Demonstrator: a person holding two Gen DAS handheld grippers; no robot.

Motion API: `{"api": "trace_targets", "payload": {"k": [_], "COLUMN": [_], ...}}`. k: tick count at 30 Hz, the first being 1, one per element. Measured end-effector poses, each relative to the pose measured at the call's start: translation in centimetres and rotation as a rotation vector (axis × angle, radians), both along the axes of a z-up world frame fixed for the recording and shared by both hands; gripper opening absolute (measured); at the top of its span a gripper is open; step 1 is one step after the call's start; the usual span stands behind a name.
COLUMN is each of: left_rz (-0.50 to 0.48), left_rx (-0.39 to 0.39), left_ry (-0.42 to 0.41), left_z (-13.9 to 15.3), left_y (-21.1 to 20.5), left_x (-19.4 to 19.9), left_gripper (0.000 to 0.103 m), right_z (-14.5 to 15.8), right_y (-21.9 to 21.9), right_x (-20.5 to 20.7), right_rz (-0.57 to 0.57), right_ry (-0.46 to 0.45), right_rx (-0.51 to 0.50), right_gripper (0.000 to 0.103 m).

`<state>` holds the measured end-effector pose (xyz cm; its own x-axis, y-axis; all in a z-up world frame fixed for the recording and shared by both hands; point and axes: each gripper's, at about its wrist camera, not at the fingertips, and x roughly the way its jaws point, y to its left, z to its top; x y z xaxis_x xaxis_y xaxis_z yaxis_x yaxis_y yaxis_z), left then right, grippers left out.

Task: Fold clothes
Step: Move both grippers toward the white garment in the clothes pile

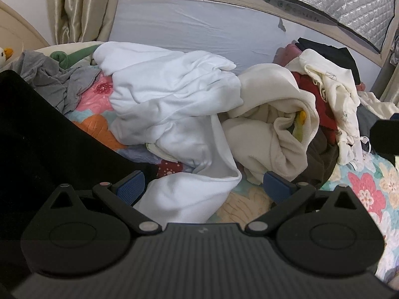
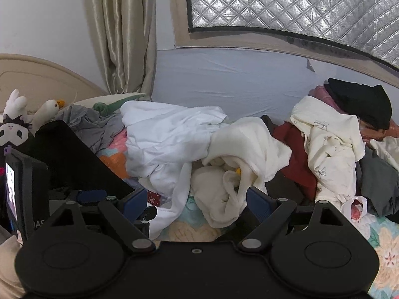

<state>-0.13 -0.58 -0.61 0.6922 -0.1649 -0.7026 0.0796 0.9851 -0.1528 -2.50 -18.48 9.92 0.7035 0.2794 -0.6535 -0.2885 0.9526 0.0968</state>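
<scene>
Clothes point(image 1: 174, 94) lie heaped on the bed point(image 1: 369, 189) ahead of me, soft, light and limp, so with both grippers' point(image 1: 203, 186) point(image 2: 197, 203) jaws wide and empty I'd pinch the near white hem point(image 1: 212, 174).

1. We see a crumpled white garment point(image 1: 172, 104) heaped on the floral bedspread.
2. Touching it, a cream fleece point(image 1: 271, 134) lies bunched.
3. Beyond, we see a printed cream piece point(image 2: 329, 147) draped over red cloth point(image 2: 294, 157).
</scene>
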Motion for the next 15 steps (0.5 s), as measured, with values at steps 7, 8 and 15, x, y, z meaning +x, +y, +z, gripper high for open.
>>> {"api": "trace_targets", "payload": {"k": [7, 8, 15], "left_rz": [0.003, 0.003, 0.000], "left_rx": [0.006, 0.007, 0.015], "left_ry": [0.015, 0.018, 0.032], "left_z": [-0.29, -0.35, -0.73], "left_y": [-0.22, -0.21, -0.29], "left_x": [0.05, 0.05, 0.13], "left_gripper": [0.103, 0.103, 0.103], "right_z": [-0.08, -0.08, -0.52], "right_y": [0.16, 0.18, -0.07], "right_x": [0.48, 0.49, 0.75], "right_rz": [0.018, 0.023, 0.022], "right_ry": [0.008, 0.007, 0.024], "right_rx": [-0.010, -0.012, -0.013], "right_gripper": [0.090, 0.090, 0.090]}}
